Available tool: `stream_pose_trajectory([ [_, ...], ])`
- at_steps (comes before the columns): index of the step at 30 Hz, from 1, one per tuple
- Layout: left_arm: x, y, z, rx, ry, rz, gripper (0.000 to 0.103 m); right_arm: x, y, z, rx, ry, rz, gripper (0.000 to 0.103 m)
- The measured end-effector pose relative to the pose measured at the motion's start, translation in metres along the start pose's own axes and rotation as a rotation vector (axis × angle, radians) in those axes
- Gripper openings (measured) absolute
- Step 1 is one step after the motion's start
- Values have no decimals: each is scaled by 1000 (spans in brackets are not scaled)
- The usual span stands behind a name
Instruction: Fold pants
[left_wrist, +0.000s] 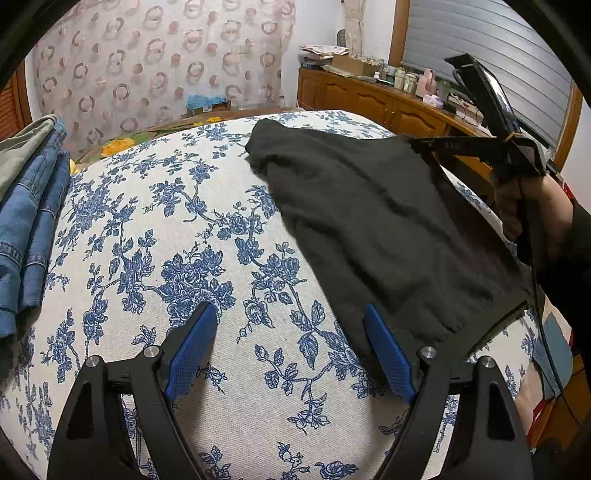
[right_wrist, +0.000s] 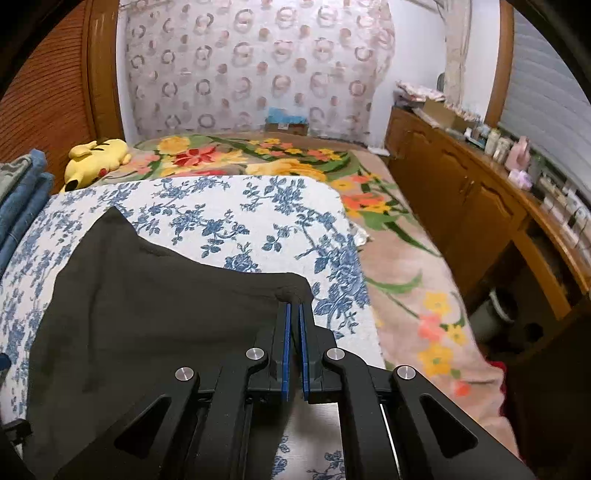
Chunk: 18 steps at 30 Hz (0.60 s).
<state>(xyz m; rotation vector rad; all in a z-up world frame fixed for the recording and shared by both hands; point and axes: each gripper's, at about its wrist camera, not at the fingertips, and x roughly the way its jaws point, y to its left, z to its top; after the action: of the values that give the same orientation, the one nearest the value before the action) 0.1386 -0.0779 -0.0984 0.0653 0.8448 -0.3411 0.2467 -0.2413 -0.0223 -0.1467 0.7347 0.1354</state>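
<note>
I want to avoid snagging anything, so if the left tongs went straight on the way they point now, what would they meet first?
Probably the blue-flowered white cloth on the bed. The open left tongs tilt down at bare cloth; the black pants lie just right of that line, though depth is unclear.

Light: I see soft, even indoor brightness; shadows faint.
Edges: heavy fisheye bending, dark corner vignette.
Blur: right-side furniture smeared slightly.

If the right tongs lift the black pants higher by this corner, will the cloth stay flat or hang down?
The black pants will probably hang down limp: they already drape in soft wrinkles below the corner pinched by the right tongs. They look light, as one pinch raises that edge. The left tongs are open and holding nothing, so the far end would likely drag.
</note>
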Motion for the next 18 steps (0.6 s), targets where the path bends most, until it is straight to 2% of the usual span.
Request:
stream_pose_trajectory([
  [5, 0, 0, 0, 0, 0, 0, 83, -3, -5, 0, 15, 6, 20, 5],
  [11, 0, -1, 0, 0, 0, 0, 83, -29, -4, -13, 1, -28, 59, 34],
  [12, 0, -1, 0, 1, 1, 1, 83, -35, -2, -18, -1, -35, 72, 36],
  [18, 0, -1, 0, 2, 2, 3, 83, -74, 14, -63, -57, -50, 155, 36],
])
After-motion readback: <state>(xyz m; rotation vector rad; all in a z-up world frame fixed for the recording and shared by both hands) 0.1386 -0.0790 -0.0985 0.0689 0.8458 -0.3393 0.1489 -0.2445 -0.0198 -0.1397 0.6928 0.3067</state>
